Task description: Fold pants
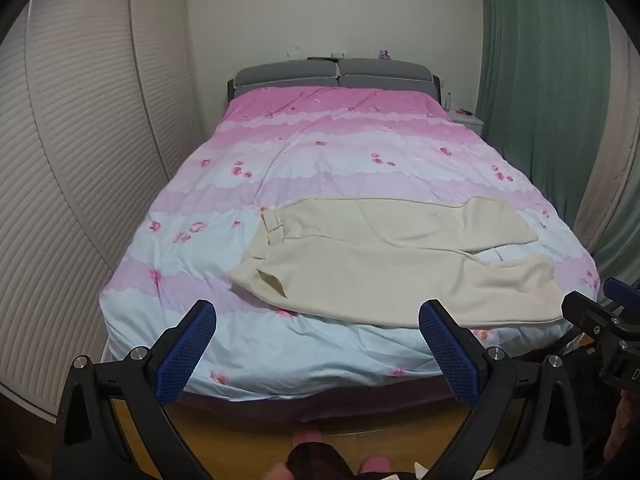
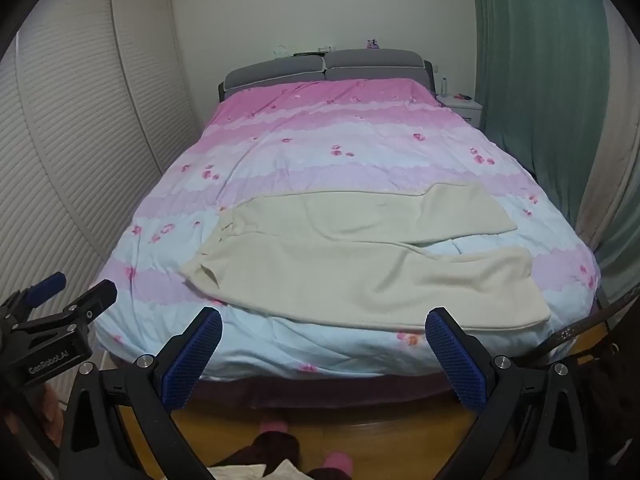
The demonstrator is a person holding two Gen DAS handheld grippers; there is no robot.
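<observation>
The only legible writing is "GenRobot.AI", in pale letters on the black body of the left gripper [image 2: 60, 304], seen at the lower left of the right wrist view. In the left wrist view the right gripper [image 1: 600, 308] shows one cut-off letter at the frame edge, seemingly a "D".

Cream pants [image 1: 384, 264]; duvet [image 1: 320, 152] pink-white-blue bands (pink flowers); grey headboard [image 1: 332, 74]; green curtain [image 1: 544, 80].
</observation>
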